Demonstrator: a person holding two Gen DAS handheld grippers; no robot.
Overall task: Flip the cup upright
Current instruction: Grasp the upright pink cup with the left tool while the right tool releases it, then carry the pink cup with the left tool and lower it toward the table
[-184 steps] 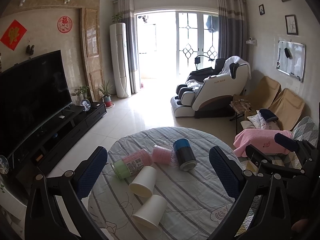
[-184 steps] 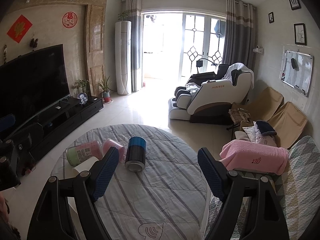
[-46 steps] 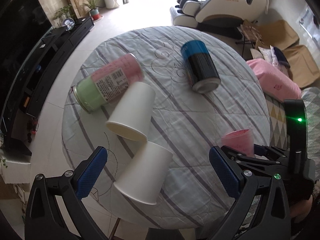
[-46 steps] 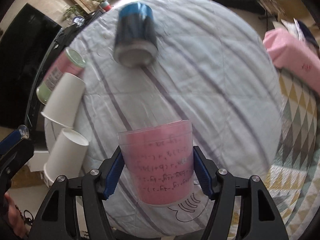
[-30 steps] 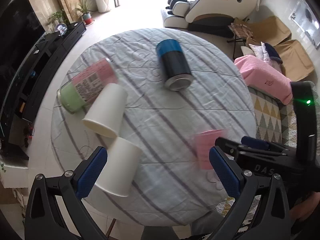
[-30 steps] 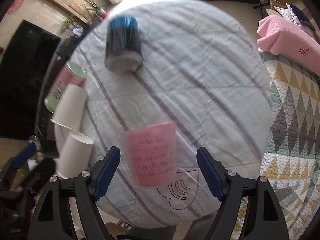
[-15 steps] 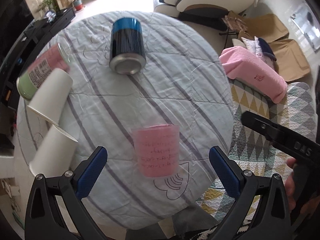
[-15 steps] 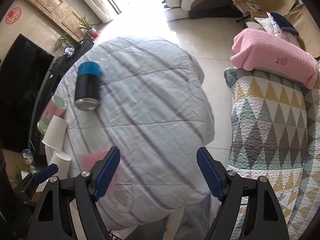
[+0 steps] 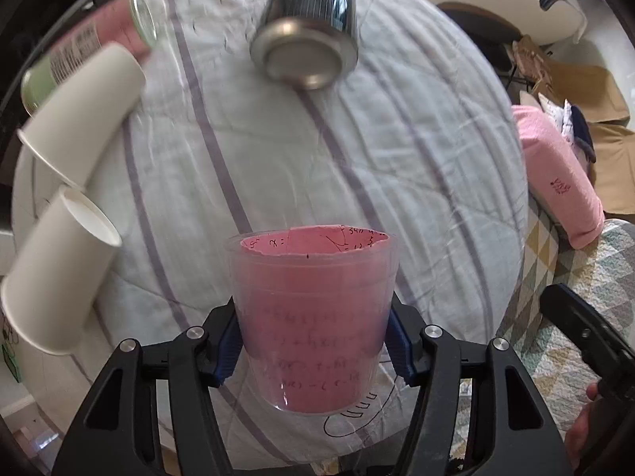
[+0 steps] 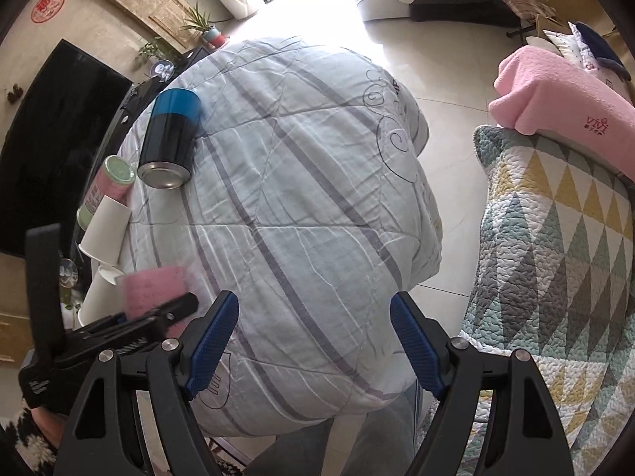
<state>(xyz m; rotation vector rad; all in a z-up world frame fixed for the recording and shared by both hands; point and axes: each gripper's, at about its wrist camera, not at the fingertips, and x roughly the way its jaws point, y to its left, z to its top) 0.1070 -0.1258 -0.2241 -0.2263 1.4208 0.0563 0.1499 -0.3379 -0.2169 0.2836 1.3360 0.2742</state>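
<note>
A clear plastic cup lined with pink paper stands upright, mouth up, near the front edge of the round table. My left gripper is shut on its sides, blue pads against both walls. The cup also shows in the right wrist view at the lower left, behind the left gripper's black body. My right gripper is open and empty, held over the table's right front part, away from the cup.
On the striped cloth lie a blue and black can, a pink and green bottle and two white paper cups, all on their sides at the left. A patterned quilt and pink towel are to the right.
My left gripper has moved in on the pink cup and closed on its sides. My right gripper, which let the cup go about a second ago, has drawn off to the right.
</note>
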